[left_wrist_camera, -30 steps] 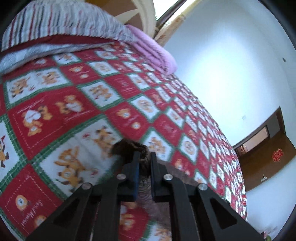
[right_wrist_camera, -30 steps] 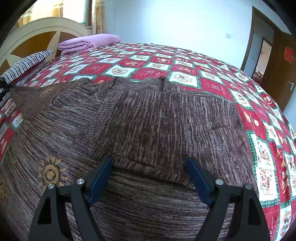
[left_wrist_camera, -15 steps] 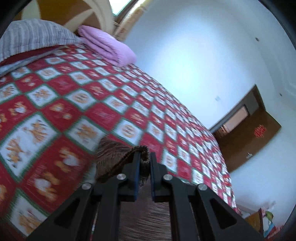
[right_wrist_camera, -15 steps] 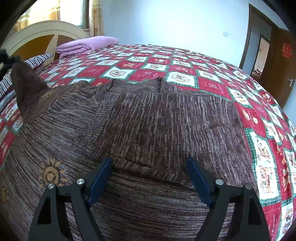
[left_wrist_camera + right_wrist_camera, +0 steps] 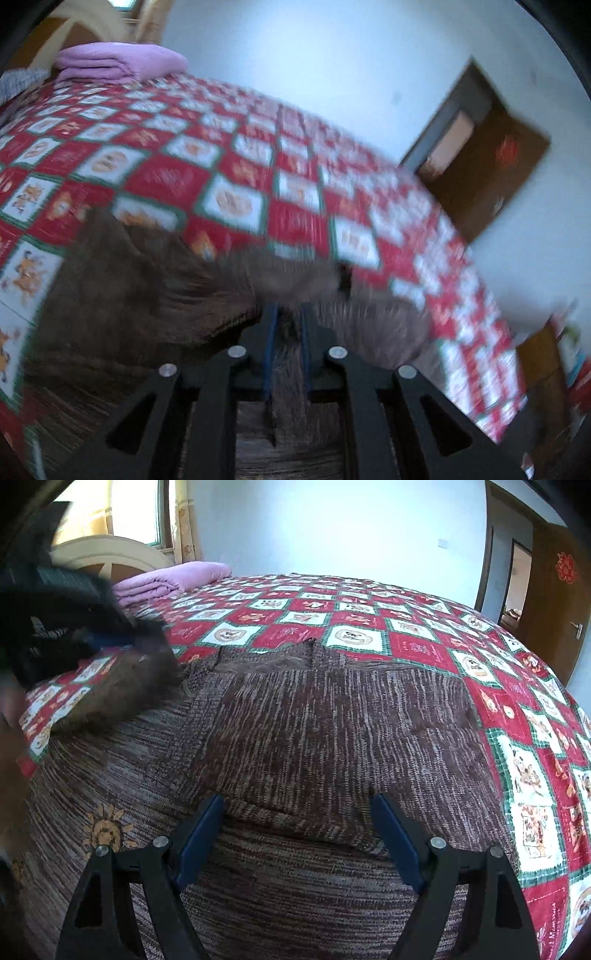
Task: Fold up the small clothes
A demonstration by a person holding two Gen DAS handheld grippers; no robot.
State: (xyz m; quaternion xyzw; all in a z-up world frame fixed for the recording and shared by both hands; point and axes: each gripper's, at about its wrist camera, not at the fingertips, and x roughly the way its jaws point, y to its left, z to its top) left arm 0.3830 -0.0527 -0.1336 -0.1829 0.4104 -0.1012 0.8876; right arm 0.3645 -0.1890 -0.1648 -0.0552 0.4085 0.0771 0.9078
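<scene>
A brown knitted sweater (image 5: 325, 746) lies spread on the bed, one side folded over its middle. My right gripper (image 5: 297, 805) is open and empty, low over the sweater's near part. My left gripper (image 5: 286, 317) is shut on the sweater's left sleeve (image 5: 147, 295) and holds it lifted above the garment. In the right wrist view the left gripper (image 5: 110, 638) shows blurred at the upper left with the raised sleeve (image 5: 122, 686) hanging from it.
The bed has a red, white and green checked quilt (image 5: 406, 627). A folded pink blanket (image 5: 173, 578) lies at the headboard. A brown door (image 5: 554, 602) stands open at the right wall.
My left gripper has swung the sleeve up and inward over the sweater; its view turned from the quilt toward the door. The right gripper has stayed still and open.
</scene>
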